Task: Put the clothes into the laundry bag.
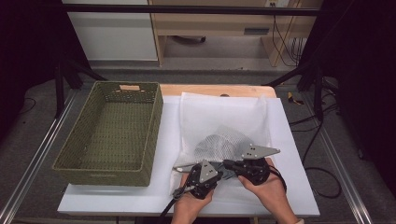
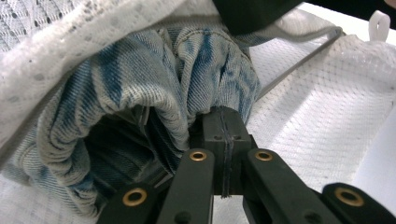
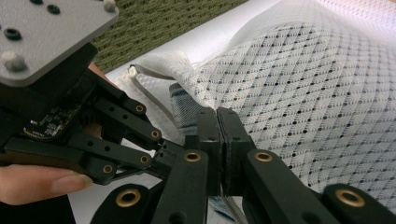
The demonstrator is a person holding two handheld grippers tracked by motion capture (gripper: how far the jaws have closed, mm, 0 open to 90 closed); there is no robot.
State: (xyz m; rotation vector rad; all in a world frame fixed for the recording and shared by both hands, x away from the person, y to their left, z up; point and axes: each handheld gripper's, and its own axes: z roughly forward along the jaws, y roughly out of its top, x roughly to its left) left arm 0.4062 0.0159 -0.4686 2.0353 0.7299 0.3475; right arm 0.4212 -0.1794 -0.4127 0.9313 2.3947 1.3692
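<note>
Right now I judge I'm midway through stuffing the denim garment (image 2: 140,93) into the white mesh laundry bag (image 1: 219,142). My left gripper (image 1: 219,170) has its jaws closed flat on a fold of the denim, bunched just beyond my fingertips at the bag's mouth. My right gripper (image 1: 232,164) is clamped on the bag's edge beside it. Next, I think, push the denim deeper while holding the mouth taut. Denim is thick, faded, ridged; mesh is thin, perforated, limp. The woven green basket (image 1: 154,140) sits left of both.

White mesh bag (image 2: 70,42) hides most of the bunched denim (image 2: 140,93).
</note>
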